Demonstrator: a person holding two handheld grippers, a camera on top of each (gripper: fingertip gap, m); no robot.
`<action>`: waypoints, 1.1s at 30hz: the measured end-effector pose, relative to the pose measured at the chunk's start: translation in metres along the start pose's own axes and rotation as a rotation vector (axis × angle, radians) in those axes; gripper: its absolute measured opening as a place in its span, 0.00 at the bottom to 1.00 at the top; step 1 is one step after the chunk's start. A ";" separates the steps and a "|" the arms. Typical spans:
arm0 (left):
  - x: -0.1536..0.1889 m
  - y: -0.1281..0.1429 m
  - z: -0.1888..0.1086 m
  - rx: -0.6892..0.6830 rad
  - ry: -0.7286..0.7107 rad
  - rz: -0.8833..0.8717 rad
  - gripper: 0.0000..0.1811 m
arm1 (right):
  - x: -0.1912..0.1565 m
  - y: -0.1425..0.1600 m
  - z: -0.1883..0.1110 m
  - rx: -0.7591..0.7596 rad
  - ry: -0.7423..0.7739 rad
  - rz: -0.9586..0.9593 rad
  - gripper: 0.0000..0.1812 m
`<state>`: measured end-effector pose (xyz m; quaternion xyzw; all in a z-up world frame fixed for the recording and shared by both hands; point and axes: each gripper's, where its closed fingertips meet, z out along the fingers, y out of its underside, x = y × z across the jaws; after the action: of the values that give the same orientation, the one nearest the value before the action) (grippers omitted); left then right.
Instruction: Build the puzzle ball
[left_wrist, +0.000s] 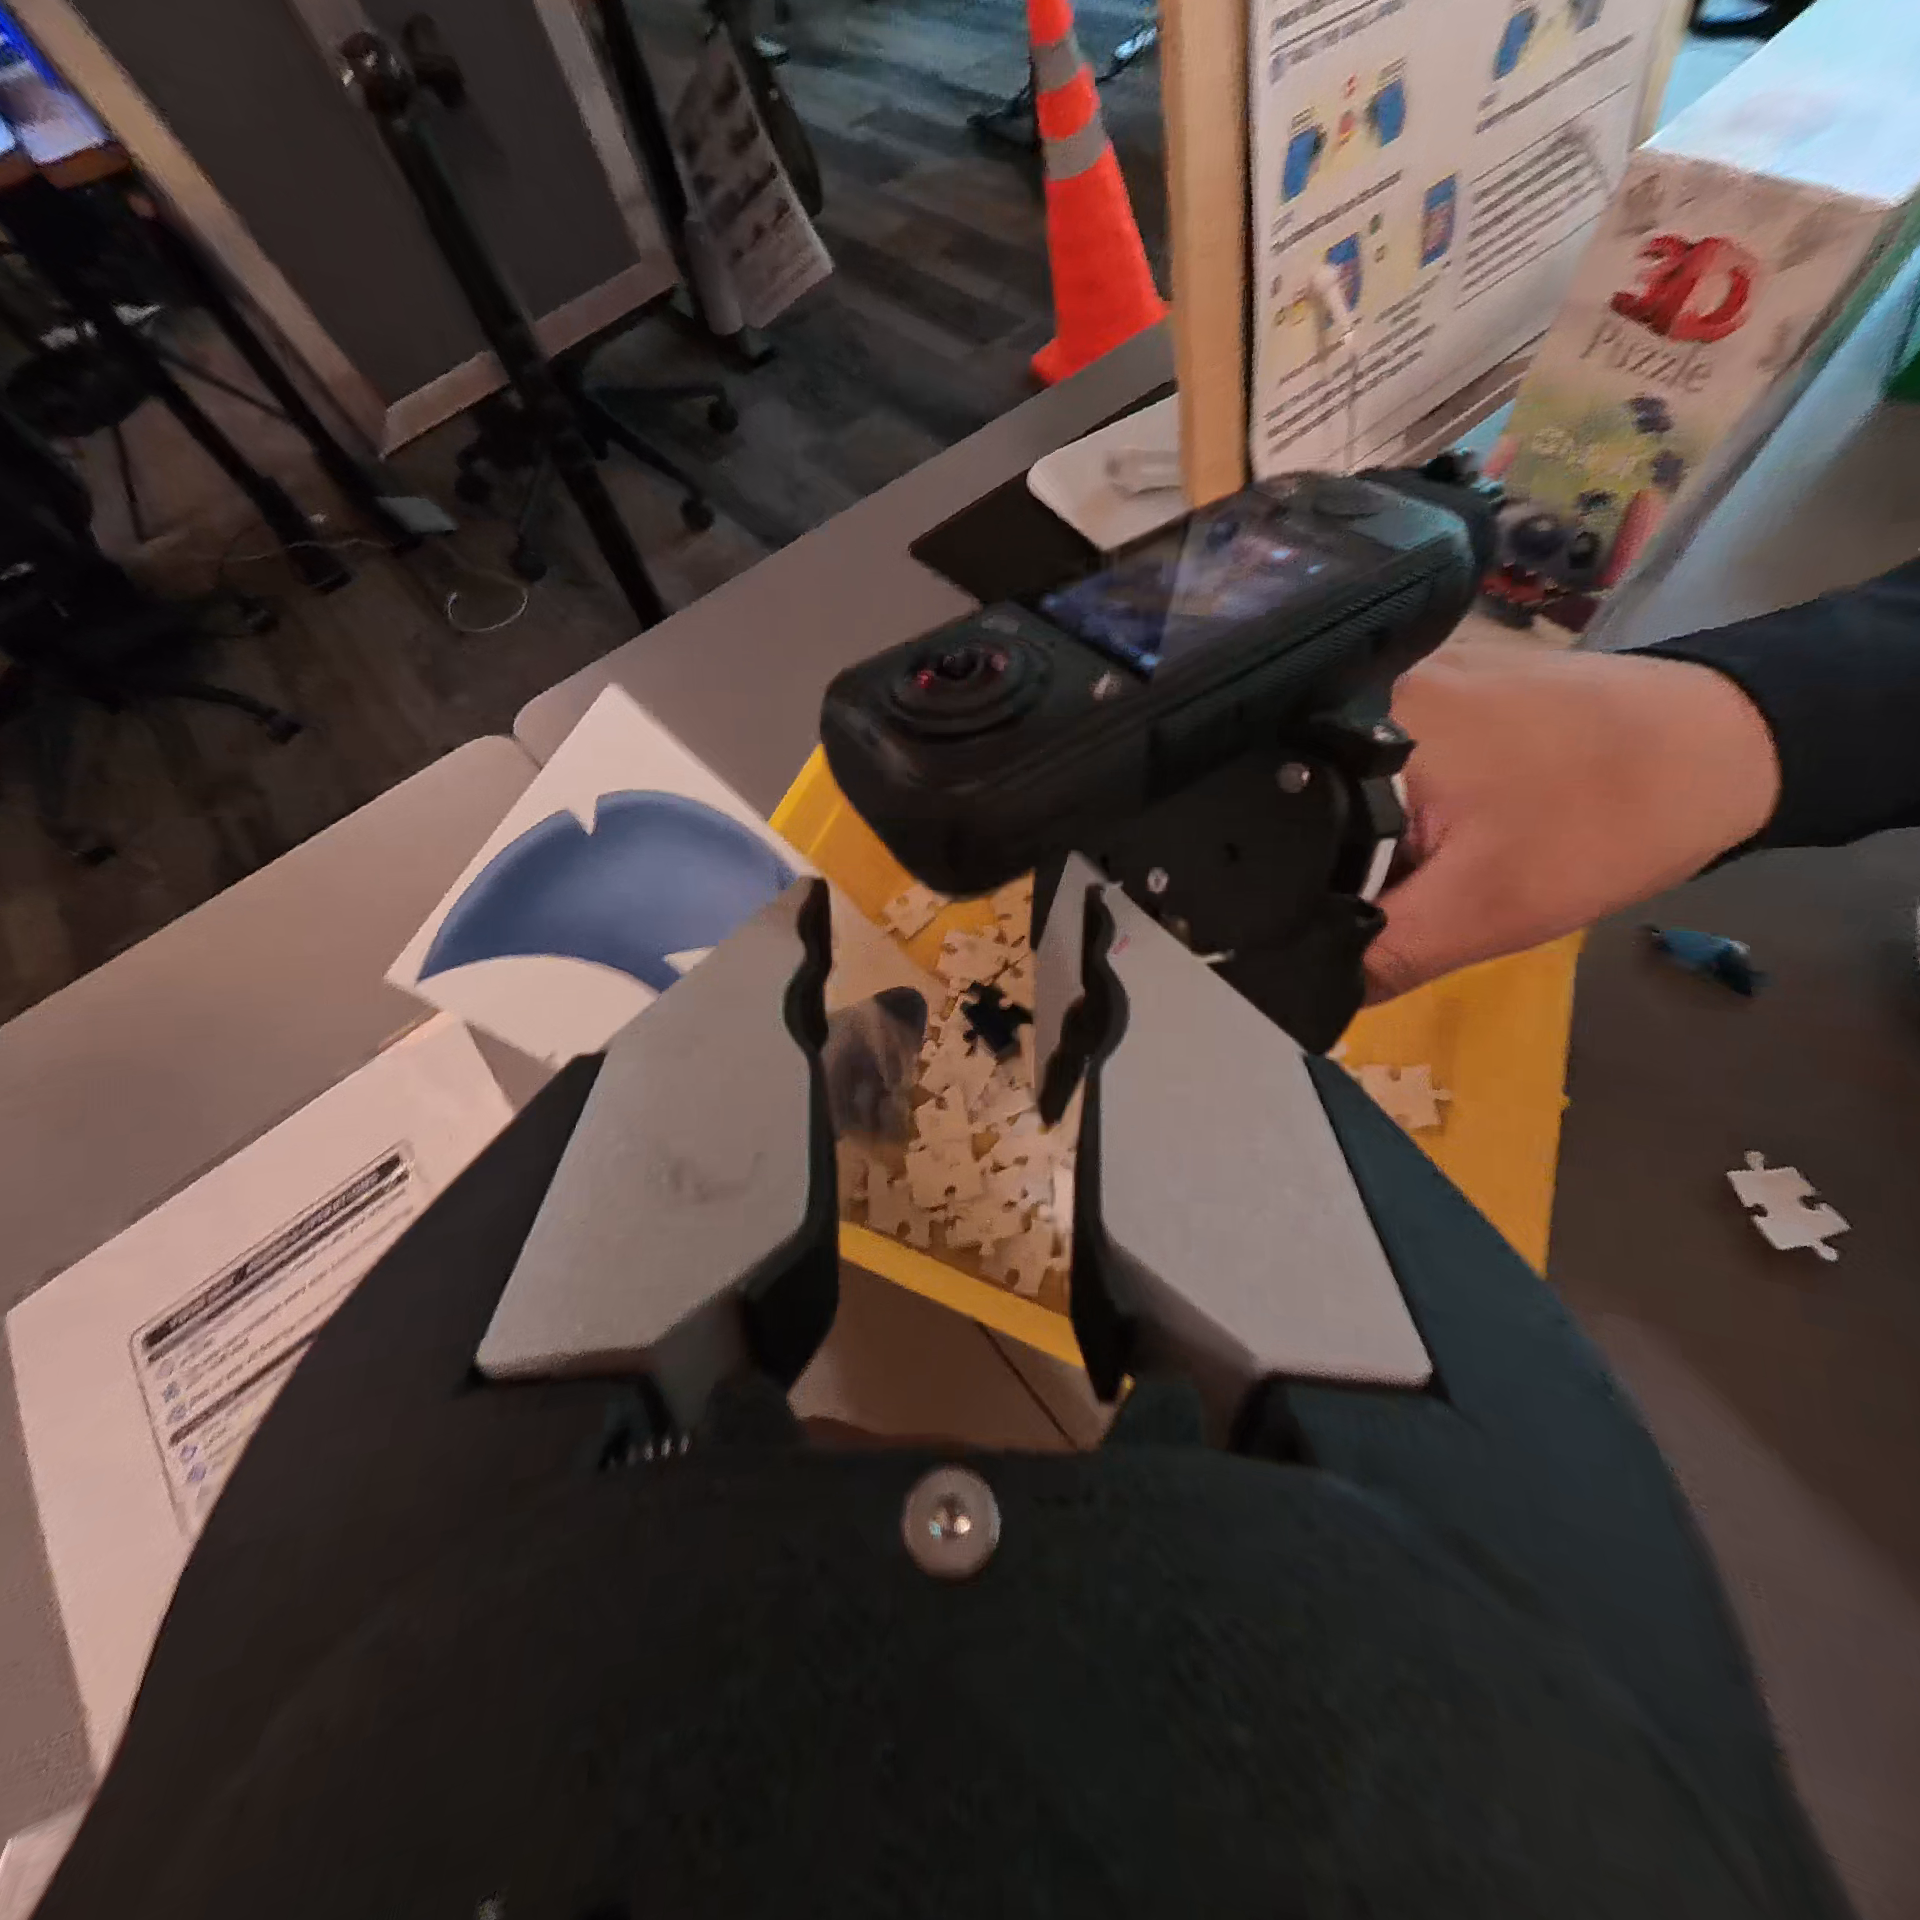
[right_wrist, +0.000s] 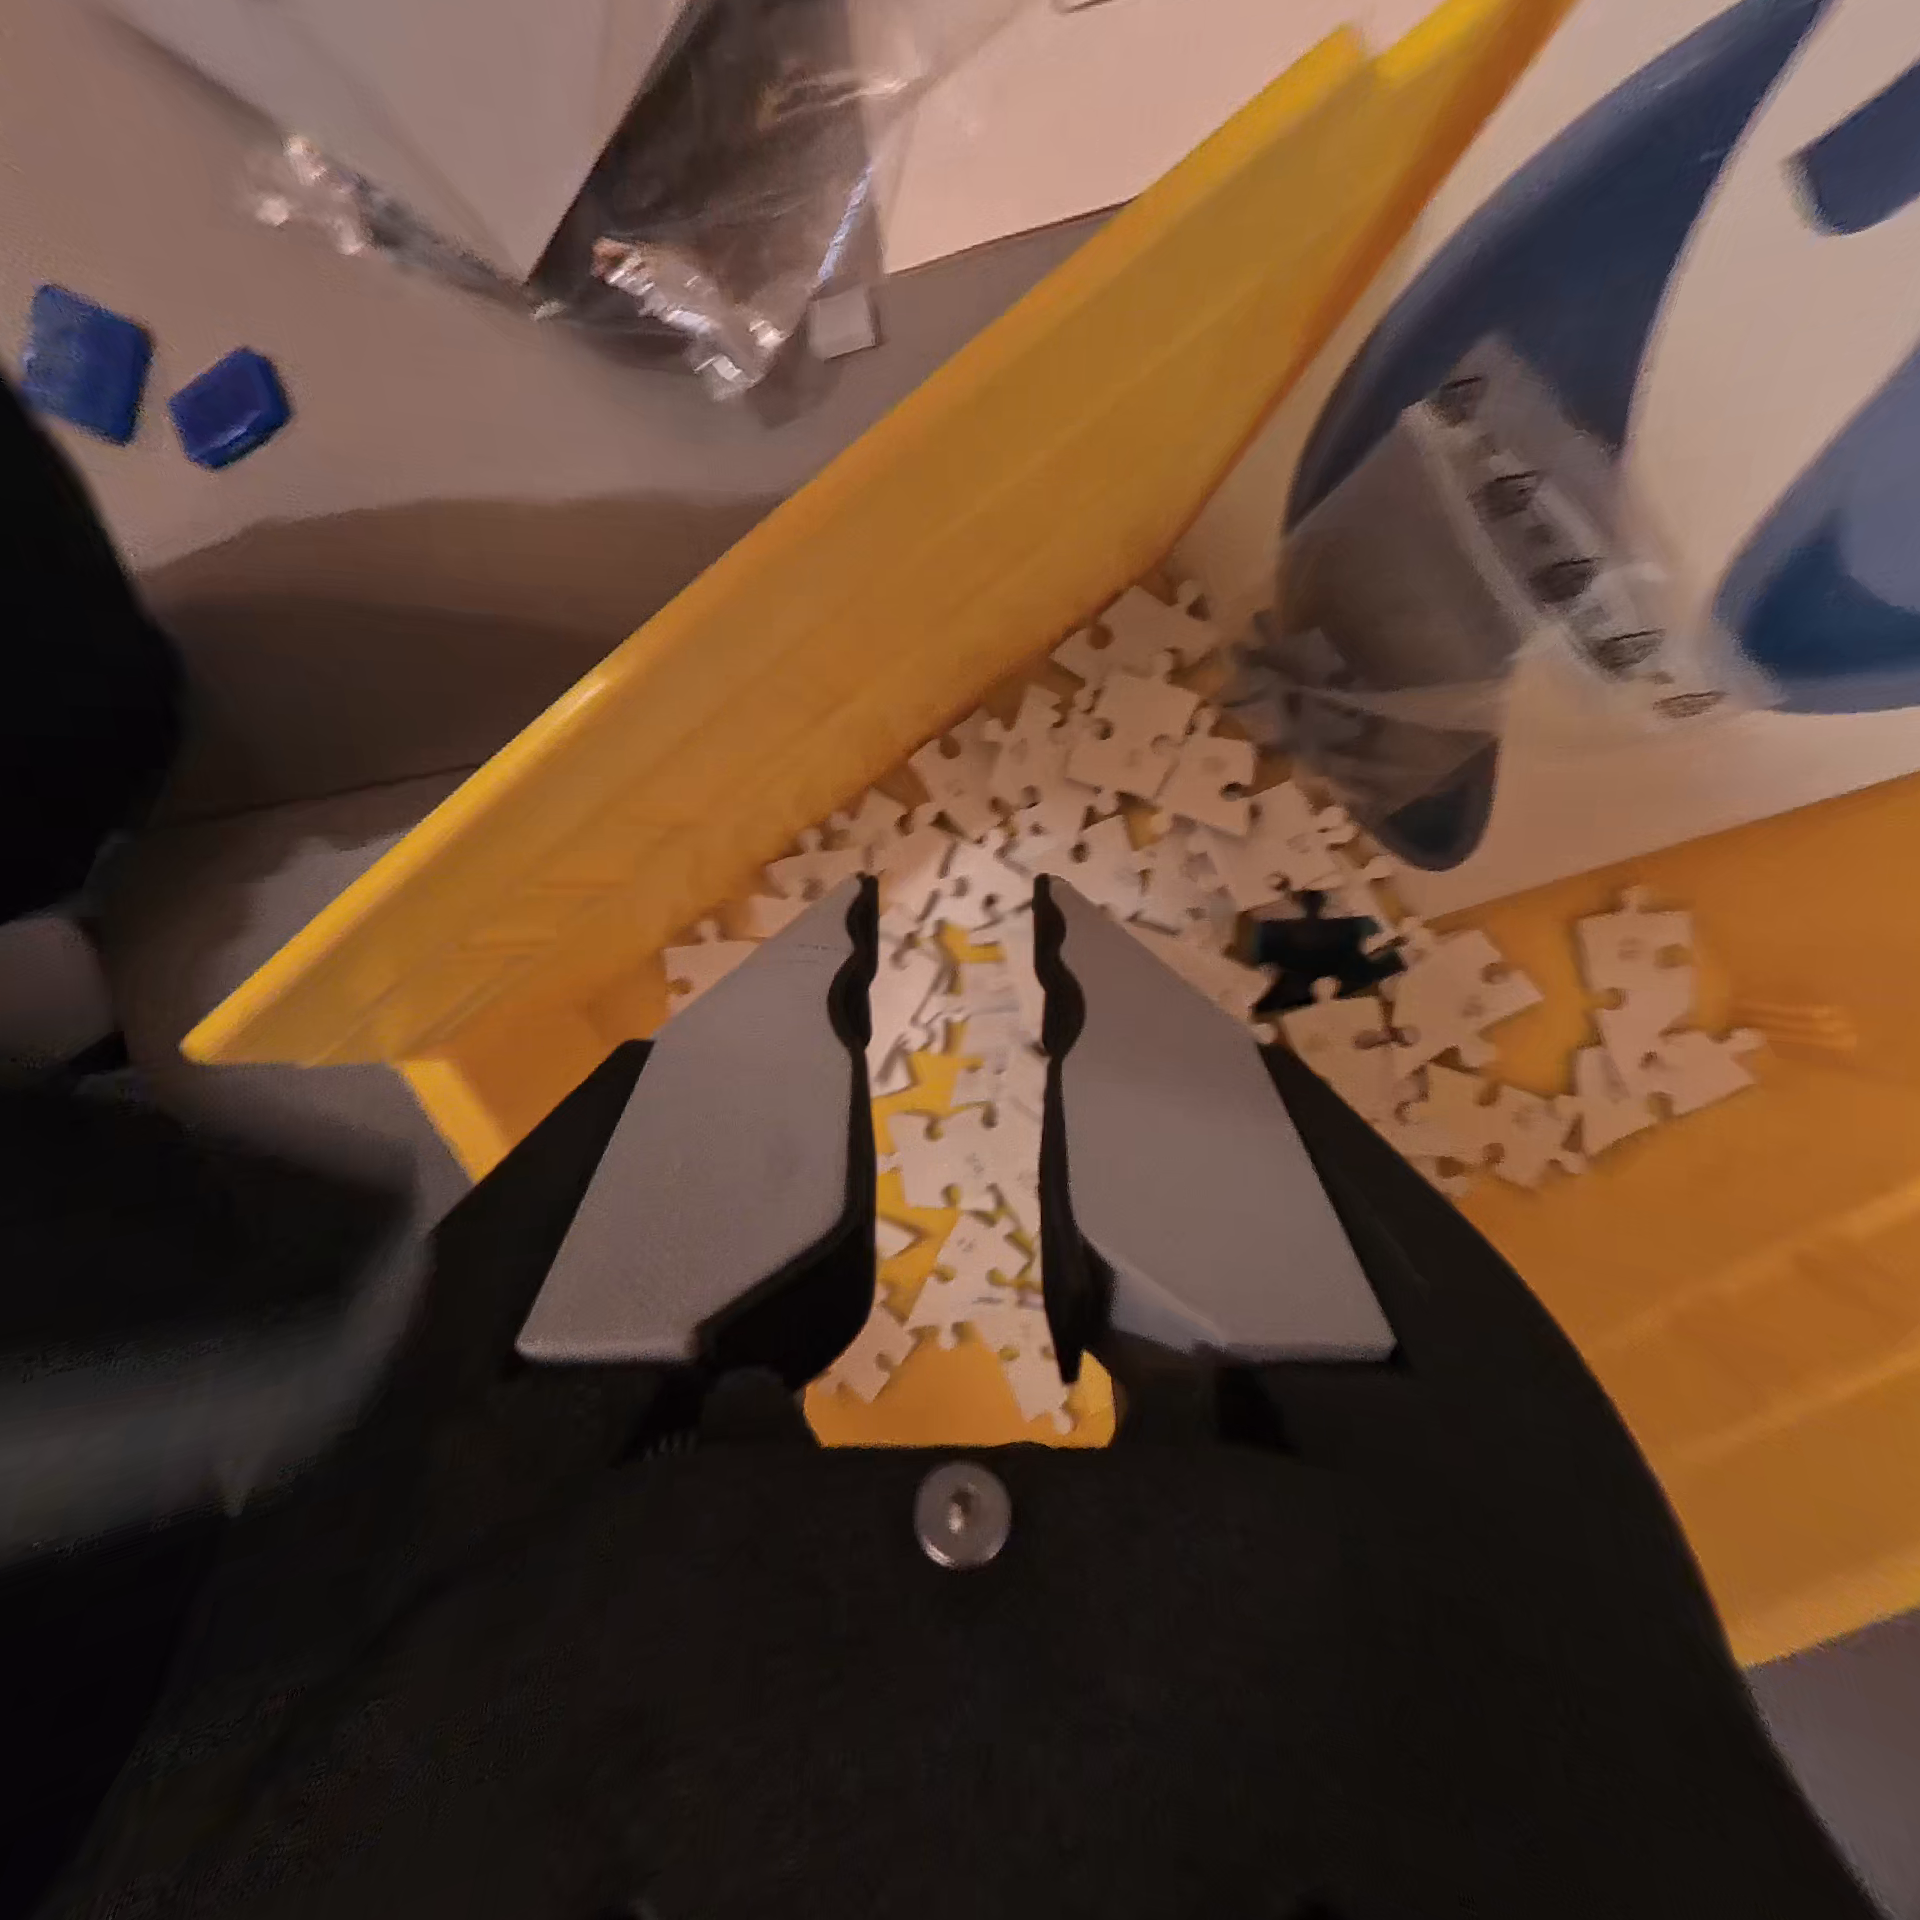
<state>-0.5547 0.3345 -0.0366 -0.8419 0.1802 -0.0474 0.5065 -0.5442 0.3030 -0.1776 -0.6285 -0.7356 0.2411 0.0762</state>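
Note:
A yellow tray (left_wrist: 914, 1262) (right_wrist: 831, 665) holds several white puzzle pieces (left_wrist: 966, 1164) (right_wrist: 1132, 727) and one dark piece (left_wrist: 992, 1013) (right_wrist: 1314, 961). My left gripper (left_wrist: 951, 909) is open and empty, hovering over the near side of the tray. My right gripper (right_wrist: 954, 894) is open and empty, its tips just above the pile of white pieces. In the left wrist view the right gripper's black body and camera (left_wrist: 1143, 686), held by a hand (left_wrist: 1558, 810), reaches over the tray from the right. A blurred grey object (left_wrist: 873, 1049) (right_wrist: 1392, 644) lies at the tray's edge.
A loose white piece (left_wrist: 1787, 1205) and a small blue thing (left_wrist: 1704, 956) lie on the grey table. A white sheet with a blue shape (left_wrist: 613, 894) (right_wrist: 1558, 260), the puzzle box (left_wrist: 1662, 364), an instruction board (left_wrist: 1403, 208), two blue squares (right_wrist: 223, 405) and a plastic bag (right_wrist: 707, 208) surround the tray. My hands' fingertips stand some 15 centimetres from each other.

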 end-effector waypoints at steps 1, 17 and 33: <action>-0.009 0.005 0.000 -0.019 -0.036 -0.009 0.26 | 0.008 -0.004 0.000 0.019 0.017 0.009 0.15; -0.066 -0.007 -0.037 0.144 -0.171 -0.174 0.26 | 0.048 0.000 0.050 -0.014 0.097 0.047 0.00; -0.036 0.009 -0.012 0.011 -0.071 -0.098 0.27 | -0.009 0.028 -0.113 0.377 0.139 -0.095 0.00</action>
<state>-0.5941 0.3329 -0.0351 -0.8481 0.1202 -0.0431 0.5141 -0.4710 0.3265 -0.0896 -0.5829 -0.6993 0.3264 0.2543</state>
